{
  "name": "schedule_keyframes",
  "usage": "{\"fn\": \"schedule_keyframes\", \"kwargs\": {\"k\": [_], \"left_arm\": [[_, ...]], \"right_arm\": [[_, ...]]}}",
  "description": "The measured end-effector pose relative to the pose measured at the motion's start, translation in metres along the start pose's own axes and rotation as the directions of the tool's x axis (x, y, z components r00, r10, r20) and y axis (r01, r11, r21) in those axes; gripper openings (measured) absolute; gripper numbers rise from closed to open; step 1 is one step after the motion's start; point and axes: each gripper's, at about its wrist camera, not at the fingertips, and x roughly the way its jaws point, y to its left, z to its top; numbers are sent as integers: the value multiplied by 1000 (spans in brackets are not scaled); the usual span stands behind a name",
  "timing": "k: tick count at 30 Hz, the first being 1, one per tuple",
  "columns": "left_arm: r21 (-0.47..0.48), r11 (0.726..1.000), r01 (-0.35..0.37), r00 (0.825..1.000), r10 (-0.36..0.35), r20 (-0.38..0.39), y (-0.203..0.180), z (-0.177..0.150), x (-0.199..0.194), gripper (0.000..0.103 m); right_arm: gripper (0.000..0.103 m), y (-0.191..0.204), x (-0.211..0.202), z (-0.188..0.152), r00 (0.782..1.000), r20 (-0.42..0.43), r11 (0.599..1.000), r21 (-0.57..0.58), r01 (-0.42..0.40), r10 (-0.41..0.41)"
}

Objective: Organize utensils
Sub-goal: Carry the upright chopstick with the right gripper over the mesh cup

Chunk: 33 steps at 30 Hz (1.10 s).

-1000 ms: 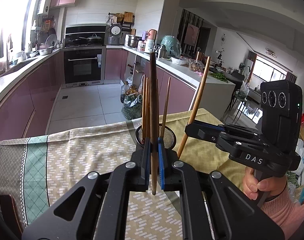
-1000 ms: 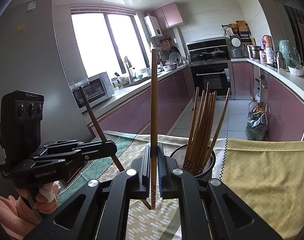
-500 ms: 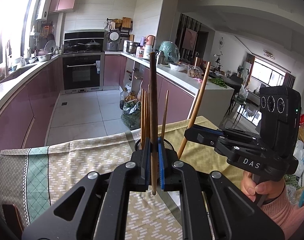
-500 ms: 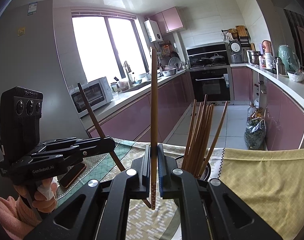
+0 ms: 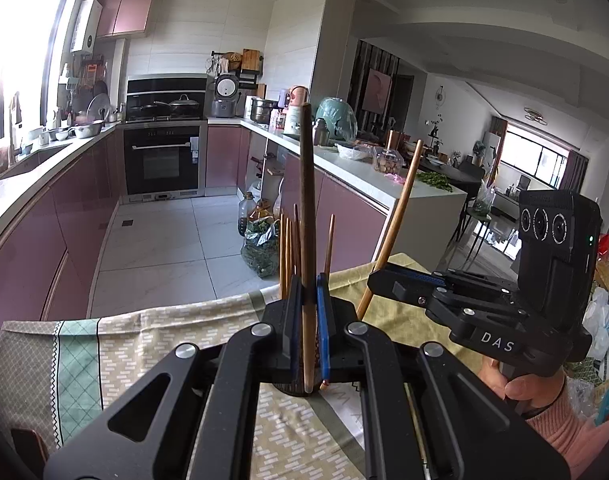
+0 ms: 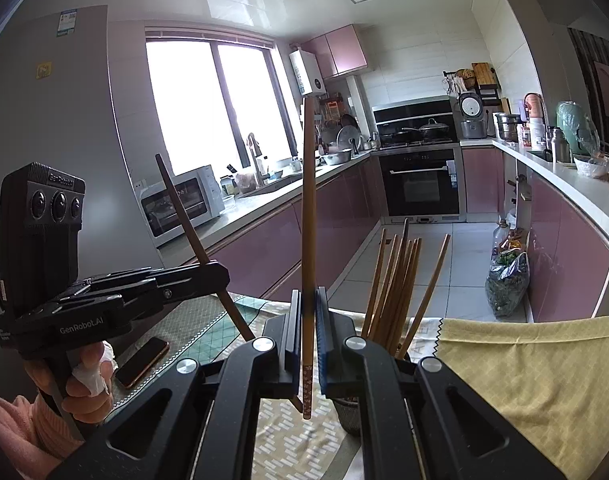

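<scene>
Chopsticks are the business here: a bundle (image 6: pixel 400 280) stands in a dark mesh holder (image 6: pixel 350 416) on the cloth-covered counter (image 6: pixel 524 368), and each set of tongs carries one more, upright. The holder is the biggest worry; it is light-looking, already crowded, and half hidden behind both tongs, so a stick pushed down against the standing bundle could tip it or shove it along the cloth, which may itself slide. Next come the two tools: the left tongs (image 5: pixel 309 312) and right tongs (image 6: pixel 309 320) are near each other over the same small opening, and if both descend together the bodies or the long sticks could knock. The left tongs are closed tight on a dark chopstick (image 5: pixel 306 216); the right tongs are closed on a lighter chopstick (image 6: pixel 308 220) with a patterned tip. Both are pinched low on the shaft, so most of the length stands free above and could swing or twist in the pads on any bump. A phone (image 6: pixel 142 362) lies on the counter below the left tool, where a dropped stick might land
</scene>
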Motion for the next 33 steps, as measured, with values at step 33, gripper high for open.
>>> {"fn": "schedule_keyframes", "kwargs": {"k": [33], "left_arm": [[27,999,-25,999,26,-31,-6,14,27,8]], "right_arm": [[6,-19,34,5,996,-18,996,27,85,-85]]}}
